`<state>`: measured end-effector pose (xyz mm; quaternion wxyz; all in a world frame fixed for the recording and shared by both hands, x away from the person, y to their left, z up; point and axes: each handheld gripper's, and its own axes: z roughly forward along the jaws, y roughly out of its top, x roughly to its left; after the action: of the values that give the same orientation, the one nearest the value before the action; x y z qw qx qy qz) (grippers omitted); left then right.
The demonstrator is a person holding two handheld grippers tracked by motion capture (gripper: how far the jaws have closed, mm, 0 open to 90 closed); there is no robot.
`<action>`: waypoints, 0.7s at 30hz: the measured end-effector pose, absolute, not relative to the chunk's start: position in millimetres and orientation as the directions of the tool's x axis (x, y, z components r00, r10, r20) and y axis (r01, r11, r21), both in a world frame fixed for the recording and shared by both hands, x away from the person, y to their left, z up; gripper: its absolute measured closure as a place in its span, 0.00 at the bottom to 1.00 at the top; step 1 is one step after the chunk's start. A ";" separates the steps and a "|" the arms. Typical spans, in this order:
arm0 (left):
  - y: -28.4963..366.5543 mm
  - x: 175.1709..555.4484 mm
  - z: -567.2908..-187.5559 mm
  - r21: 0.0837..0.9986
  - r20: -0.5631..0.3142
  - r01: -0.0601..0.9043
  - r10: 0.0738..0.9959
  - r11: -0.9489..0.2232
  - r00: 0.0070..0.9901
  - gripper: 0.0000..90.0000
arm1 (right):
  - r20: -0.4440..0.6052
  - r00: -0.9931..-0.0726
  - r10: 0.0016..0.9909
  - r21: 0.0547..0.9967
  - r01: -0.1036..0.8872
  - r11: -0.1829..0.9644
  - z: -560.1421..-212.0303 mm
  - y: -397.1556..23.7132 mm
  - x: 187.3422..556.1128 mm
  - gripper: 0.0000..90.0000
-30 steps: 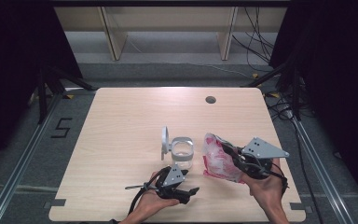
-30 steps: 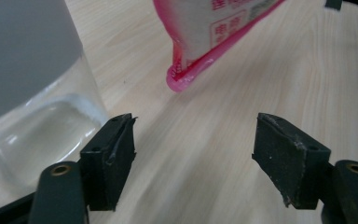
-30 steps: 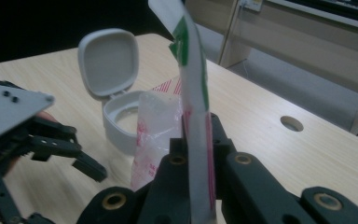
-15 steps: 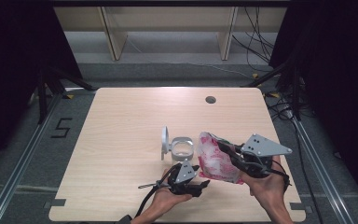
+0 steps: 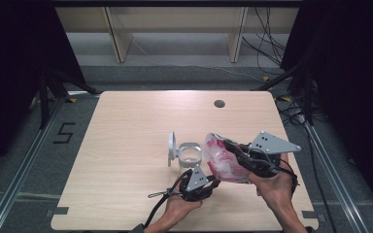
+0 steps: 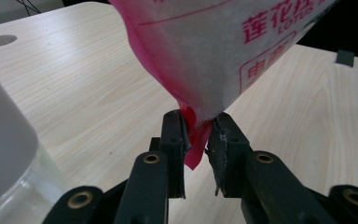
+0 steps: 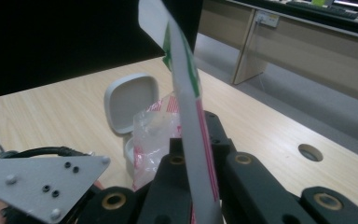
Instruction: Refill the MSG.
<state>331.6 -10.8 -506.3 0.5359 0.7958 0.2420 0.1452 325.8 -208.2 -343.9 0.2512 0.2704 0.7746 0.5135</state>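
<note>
Pink-printed plastic bag [image 5: 224, 162] is pinched at its lower corner by the just-closed left hand-held gripper [image 6: 199, 136], its edge clamped in the shut right hand-held gripper [image 7: 200, 140], beside the open-lidded jar [image 5: 188, 155].

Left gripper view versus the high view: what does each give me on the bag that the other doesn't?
The left gripper view alone shows the left gripper pinching the bottom corner of the pink bag, jaws having just closed on it, and red printed characters on the bag. The high view alone shows the right gripper holding the bag's far edge above the table, with the open lidded container sitting left of the bag. Both show bag, container and table.
</note>
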 end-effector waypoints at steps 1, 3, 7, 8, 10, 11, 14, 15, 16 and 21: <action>-11.4 331.8 -505.3 0.924 -0.026 0.226 0.540 -0.307 0.841 0.85 | -0.113 -0.721 0.684 0.929 0.167 0.330 -342.1 -207.6 326.3 1.00; -13.1 332.5 -502.4 0.929 -0.008 0.207 0.543 -0.306 0.840 0.86 | -0.113 -0.721 0.683 0.930 0.166 0.329 -338.7 -207.5 328.7 1.00; -14.8 332.3 -499.5 0.939 -0.053 0.233 0.562 -0.254 0.825 0.87 | -0.098 -0.723 0.684 0.938 0.163 0.306 -332.8 -205.6 335.2 1.00; -16.2 330.3 -499.2 0.940 -0.051 0.231 0.568 -0.250 0.821 0.87 | -0.110 -0.719 0.687 0.939 0.152 0.309 -331.1 -205.1 337.4 1.00; -18.5 328.8 -499.3 0.943 -0.094 0.255 0.566 -0.214 0.819 0.87 | -0.073 -0.726 0.684 0.942 0.176 0.287 -330.0 -201.8 339.1 1.00; -18.7 328.7 -499.7 0.943 -0.092 0.253 0.566 -0.214 0.819 0.87 | -0.095 -0.723 0.684 0.940 0.161 0.300 -329.2 -200.8 341.2 1.00; -22.7 327.7 -500.2 0.945 -0.051 0.232 0.600 -0.229 0.798 0.88 | -0.083 -0.721 0.688 0.938 0.177 0.299 -328.8 -195.3 343.4 1.00; -24.0 327.9 -501.6 0.948 -0.075 0.246 0.605 -0.204 0.793 0.88 | -0.101 -0.719 0.687 0.940 0.157 0.302 -329.1 -194.1 346.1 1.00; -24.2 328.4 -502.6 0.949 -0.088 0.250 0.599 -0.193 0.796 0.88 | -0.090 -0.721 0.687 0.940 0.166 0.298 -329.9 -191.8 347.1 1.00; -24.9 324.8 -507.1 0.953 -0.111 0.264 0.631 -0.153 0.768 0.88 | -0.086 -0.722 0.687 0.940 0.169 0.295 -332.3 -182.6 353.1 1.00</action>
<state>324.8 -24.9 -507.1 0.5770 0.7422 0.3013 0.1592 353.1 -182.6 -332.3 0.2474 0.2792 0.7658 0.5238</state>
